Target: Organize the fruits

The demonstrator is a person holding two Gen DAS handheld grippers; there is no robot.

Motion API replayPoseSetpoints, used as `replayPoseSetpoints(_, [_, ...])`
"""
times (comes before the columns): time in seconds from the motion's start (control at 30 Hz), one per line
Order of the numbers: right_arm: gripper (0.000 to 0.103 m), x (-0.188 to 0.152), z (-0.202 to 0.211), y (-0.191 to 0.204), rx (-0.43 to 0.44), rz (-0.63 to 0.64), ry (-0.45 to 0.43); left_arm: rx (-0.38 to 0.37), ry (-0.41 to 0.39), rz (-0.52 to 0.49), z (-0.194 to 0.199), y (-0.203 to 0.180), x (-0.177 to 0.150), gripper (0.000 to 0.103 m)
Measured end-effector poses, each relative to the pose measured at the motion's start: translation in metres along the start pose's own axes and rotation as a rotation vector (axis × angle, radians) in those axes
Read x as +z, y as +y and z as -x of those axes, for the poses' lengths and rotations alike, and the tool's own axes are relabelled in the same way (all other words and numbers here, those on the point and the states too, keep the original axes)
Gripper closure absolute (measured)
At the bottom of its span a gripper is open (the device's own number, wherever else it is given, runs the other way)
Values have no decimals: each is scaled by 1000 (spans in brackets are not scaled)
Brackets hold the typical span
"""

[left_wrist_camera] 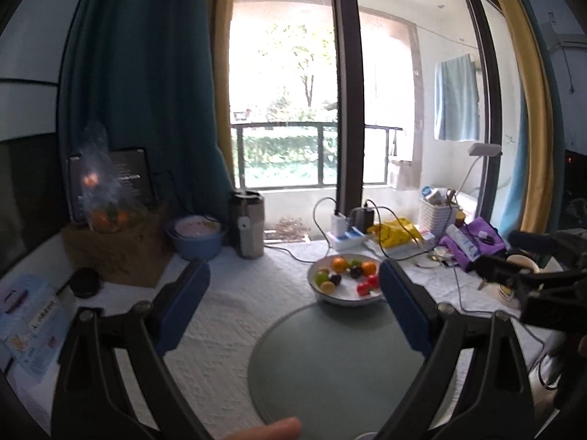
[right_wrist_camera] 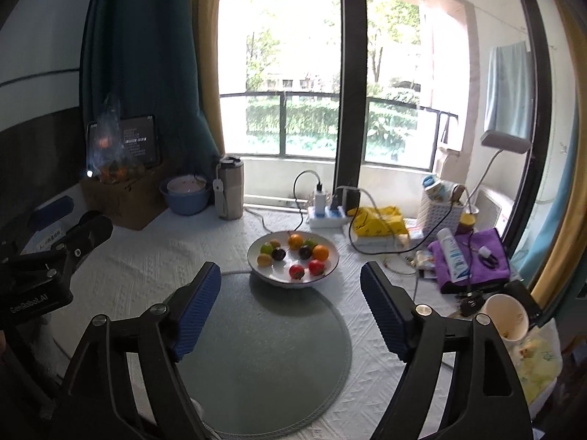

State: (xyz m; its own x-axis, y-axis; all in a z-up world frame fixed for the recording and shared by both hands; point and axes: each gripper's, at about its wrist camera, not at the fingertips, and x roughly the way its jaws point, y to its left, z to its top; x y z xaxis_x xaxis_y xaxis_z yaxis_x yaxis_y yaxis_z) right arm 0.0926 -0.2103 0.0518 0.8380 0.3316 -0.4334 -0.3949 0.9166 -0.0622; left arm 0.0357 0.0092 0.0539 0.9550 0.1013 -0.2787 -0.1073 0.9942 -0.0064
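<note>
- Several small fruits (right_wrist_camera: 293,255) are sitting in a white bowl (right_wrist_camera: 256,262) on the table, just beyond the far edge of a round grey-green mat (right_wrist_camera: 264,348); the bowl's near rim is overlapping the mat's edge.
- Two orange fruits (right_wrist_camera: 295,241), two green ones (right_wrist_camera: 266,247), two dark purple ones (right_wrist_camera: 278,254), a yellowish-brown one (right_wrist_camera: 264,259) and two red ones (right_wrist_camera: 296,271) are lying spread over the bowl's floor, most of them apart from each other.
- The right gripper (right_wrist_camera: 290,304) is hovering over the mat with its blue-padded fingers (right_wrist_camera: 196,311) standing wide apart; nothing is sitting between them, and the bowl is showing in the gap beyond the tips.
- The left gripper (left_wrist_camera: 293,297) is likewise standing wide apart and holding nothing, with the bowl (left_wrist_camera: 323,295) showing just inside its right finger.
- A fingertip of the person (left_wrist_camera: 268,431) is peeking in at the bottom edge of the left wrist view.
- A white textured cloth (right_wrist_camera: 146,256) is covering the table under mat and bowl.
- Behind the bowl, a white power strip (right_wrist_camera: 326,216) with plugged-in chargers is lying near a yellow bag (right_wrist_camera: 381,222).
- To the left, a steel tumbler (right_wrist_camera: 230,187) is standing upright beside a blue bowl (right_wrist_camera: 185,198) and a cardboard box (right_wrist_camera: 124,198).
- To the right, a purple cloth (right_wrist_camera: 477,260) is carrying a white tube (right_wrist_camera: 453,253), with a white woven basket (right_wrist_camera: 440,212) behind it.
</note>
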Motion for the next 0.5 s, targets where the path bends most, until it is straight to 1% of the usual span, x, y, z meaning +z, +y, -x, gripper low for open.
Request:
replayPoseSetpoints(0.27, [21, 6, 14, -1, -21, 2, -28, -1, -31, 7, 11, 6, 7, 9])
replayPoseSetpoints(0.5, [21, 7, 15, -2, -31, 1, -33, 2, -29, 17, 12, 9, 7, 9])
